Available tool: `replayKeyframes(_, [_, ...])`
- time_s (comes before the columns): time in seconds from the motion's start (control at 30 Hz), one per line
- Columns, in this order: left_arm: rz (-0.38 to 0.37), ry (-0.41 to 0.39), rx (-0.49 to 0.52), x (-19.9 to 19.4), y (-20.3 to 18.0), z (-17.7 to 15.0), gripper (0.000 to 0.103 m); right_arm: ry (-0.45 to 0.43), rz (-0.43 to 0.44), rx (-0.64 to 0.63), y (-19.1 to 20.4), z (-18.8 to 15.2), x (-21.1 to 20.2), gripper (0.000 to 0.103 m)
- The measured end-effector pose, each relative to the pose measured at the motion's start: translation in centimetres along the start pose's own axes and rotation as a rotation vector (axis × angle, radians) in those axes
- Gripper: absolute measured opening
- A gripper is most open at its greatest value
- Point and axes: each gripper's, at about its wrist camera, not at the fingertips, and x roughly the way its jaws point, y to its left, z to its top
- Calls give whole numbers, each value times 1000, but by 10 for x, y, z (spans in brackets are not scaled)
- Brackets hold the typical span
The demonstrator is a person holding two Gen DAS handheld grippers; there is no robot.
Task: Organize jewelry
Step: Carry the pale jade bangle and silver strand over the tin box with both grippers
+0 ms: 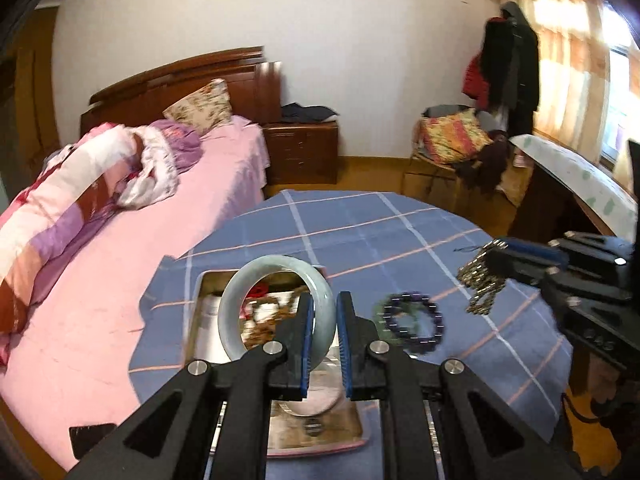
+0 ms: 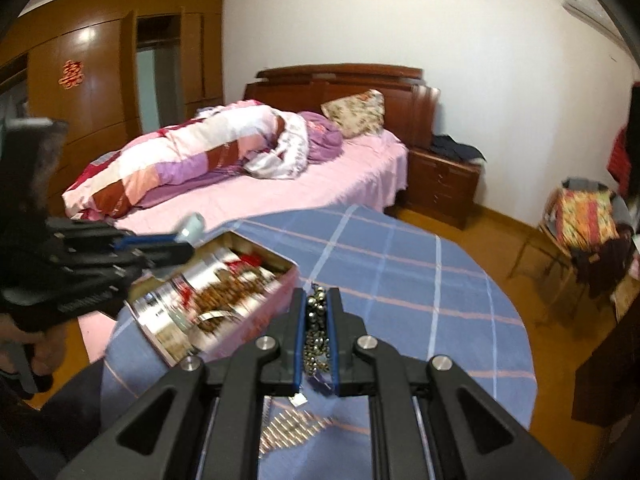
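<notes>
My left gripper [image 1: 325, 300] is shut on a pale jade bangle [image 1: 276, 304] and holds it upright above an open metal jewelry tin [image 1: 196, 320]; the tin holds several pieces. My right gripper [image 2: 318, 298] is shut on a bunch of small metal bead chain [image 2: 317, 332], held above the blue plaid table. In the left wrist view the chain [image 1: 480, 282] hangs from the right gripper at the right. A purple bead bracelet [image 1: 414, 320] lies on the cloth right of the tin. In the right wrist view the tin [image 2: 224, 300] is at left, with the bangle [image 2: 192, 226] above it.
The round table carries a blue plaid cloth [image 1: 380, 232]. A silver beaded piece [image 2: 292, 428] lies on the cloth under my right gripper. A bed with pink bedding [image 1: 120, 280] is close to the table's left. A chair with clothes [image 2: 584, 224] stands at the right.
</notes>
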Motion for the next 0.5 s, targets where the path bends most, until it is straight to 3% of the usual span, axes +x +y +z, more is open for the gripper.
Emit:
replayKeyframes(0.23, [24,33,-48,15,28,-11,11,-8,76,-50,40,26,29,12])
replayKeyframes(0.5, [14,61,-74,33,38,-18,11,54,113,-68,64,24,76,12])
